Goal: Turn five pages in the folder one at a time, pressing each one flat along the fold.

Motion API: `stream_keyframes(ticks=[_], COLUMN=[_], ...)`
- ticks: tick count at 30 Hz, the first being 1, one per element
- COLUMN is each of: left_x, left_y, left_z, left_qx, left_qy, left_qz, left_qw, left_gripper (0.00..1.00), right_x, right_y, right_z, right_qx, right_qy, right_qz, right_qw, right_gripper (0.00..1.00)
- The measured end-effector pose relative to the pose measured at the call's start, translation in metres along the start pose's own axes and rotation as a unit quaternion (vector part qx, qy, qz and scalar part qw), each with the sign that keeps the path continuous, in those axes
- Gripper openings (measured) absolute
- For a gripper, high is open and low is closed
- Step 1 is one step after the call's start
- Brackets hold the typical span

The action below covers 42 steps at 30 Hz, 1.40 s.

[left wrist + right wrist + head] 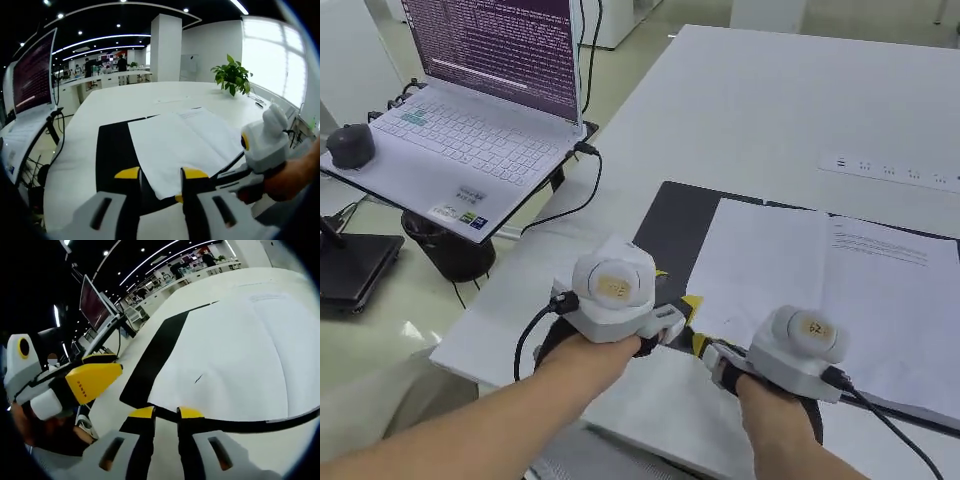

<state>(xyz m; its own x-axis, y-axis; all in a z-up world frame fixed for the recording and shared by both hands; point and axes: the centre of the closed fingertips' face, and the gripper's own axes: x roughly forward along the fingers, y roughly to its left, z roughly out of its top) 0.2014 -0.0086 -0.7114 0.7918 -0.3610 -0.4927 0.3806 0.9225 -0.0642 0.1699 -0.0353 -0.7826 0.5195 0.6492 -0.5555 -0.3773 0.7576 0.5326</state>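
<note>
A black folder [665, 225] lies open on the white table, with a blank white page [760, 270] on its left half and a printed page [900, 290] on its right half. My left gripper [678, 300] [161, 173] is open at the folder's near edge, and the blank page's near corner [160, 190] lies between its yellow tips. My right gripper [705, 348] [166, 412] sits just to its right at the same edge, jaws narrowly apart with nothing between them. In the right gripper view the left gripper's yellow jaw [92, 380] comes in from the left.
An open laptop [470, 130] stands on a stand off the table's left edge, with cables hanging below it. A white power strip [890, 170] lies at the table's far right. A potted plant [231, 75] stands at the table's far end.
</note>
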Motion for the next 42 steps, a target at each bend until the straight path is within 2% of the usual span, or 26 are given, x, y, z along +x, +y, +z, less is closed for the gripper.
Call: stream_keyframes(ticks=[5, 9, 11, 12, 15, 17, 20, 25, 26, 27, 29, 32, 36, 38, 42], left_x=[0.013, 0.024, 0.029, 0.035, 0.042, 0.042, 0.044, 0.044, 0.042, 0.043, 0.043, 0.043, 0.044, 0.045, 0.046], left_y=[-0.006, -0.014, -0.017, -0.019, -0.019, -0.019, -0.019, -0.017, -0.016, -0.017, -0.018, -0.017, -0.017, -0.016, -0.016], left_z=[-0.009, -0.022, -0.028, -0.035, -0.044, -0.047, -0.053, -0.067, -0.068, -0.065, -0.066, -0.066, -0.067, -0.066, -0.068], left_qx=[-0.001, -0.004, 0.001, 0.004, 0.008, 0.007, 0.006, -0.01, -0.02, -0.017, -0.01, -0.021, -0.015, -0.014, -0.014], left_qy=[0.012, 0.027, 0.034, 0.043, 0.048, 0.051, 0.053, 0.062, 0.057, 0.043, 0.038, 0.028, 0.022, 0.021, 0.017], left_qz=[-0.008, -0.014, -0.015, -0.017, -0.008, 0.0, 0.01, 0.034, 0.044, 0.042, 0.047, 0.057, 0.058, 0.059, 0.061], left_qw=[0.9999, 0.9995, 0.9993, 0.9989, 0.9988, 0.9987, 0.9985, 0.9974, 0.9972, 0.9981, 0.9981, 0.9978, 0.998, 0.998, 0.9979], left_gripper=[0.29, 0.29, 0.29, 0.29, 0.32, 0.32, 0.29, 0.29, 0.29, 0.29, 0.29, 0.3, 0.3, 0.3, 0.29], right_x=[-0.017, -0.03, -0.036, -0.038, -0.045, -0.049, -0.055, -0.055, -0.055, -0.054, -0.053, -0.05, -0.041, -0.037, -0.03], right_y=[-0.003, -0.016, -0.026, -0.03, -0.044, -0.054, -0.066, -0.081, -0.084, -0.086, -0.094, -0.103, -0.113, -0.12, -0.129], right_z=[0.003, 0.011, 0.019, 0.022, 0.034, 0.038, 0.048, 0.056, 0.057, 0.058, 0.065, 0.074, 0.088, 0.093, 0.099], right_qx=[-0.012, -0.013, -0.004, -0.001, 0.01, 0.012, 0.023, 0.027, 0.028, 0.027, 0.027, 0.028, 0.017, -0.001, -0.01], right_qy=[-0.013, -0.027, -0.043, -0.047, -0.068, -0.071, -0.089, -0.094, -0.094, -0.094, -0.099, -0.105, -0.111, -0.109, -0.109], right_qz=[0.0, -0.013, -0.022, -0.026, -0.04, -0.052, -0.062, -0.07, -0.071, -0.073, -0.076, -0.076, -0.074, -0.082, -0.084], right_qw=[0.9998, 0.9995, 0.9988, 0.9986, 0.9968, 0.996, 0.9938, 0.9927, 0.9927, 0.9926, 0.9918, 0.9912, 0.9909, 0.9907, 0.9904], right_gripper=[0.06, 0.05, 0.03, 0.01, 0.0, 0.0, 0.0, 0.0, 0.0, 0.0, 0.0, 0.0, 0.0, 0.0, 0.0])
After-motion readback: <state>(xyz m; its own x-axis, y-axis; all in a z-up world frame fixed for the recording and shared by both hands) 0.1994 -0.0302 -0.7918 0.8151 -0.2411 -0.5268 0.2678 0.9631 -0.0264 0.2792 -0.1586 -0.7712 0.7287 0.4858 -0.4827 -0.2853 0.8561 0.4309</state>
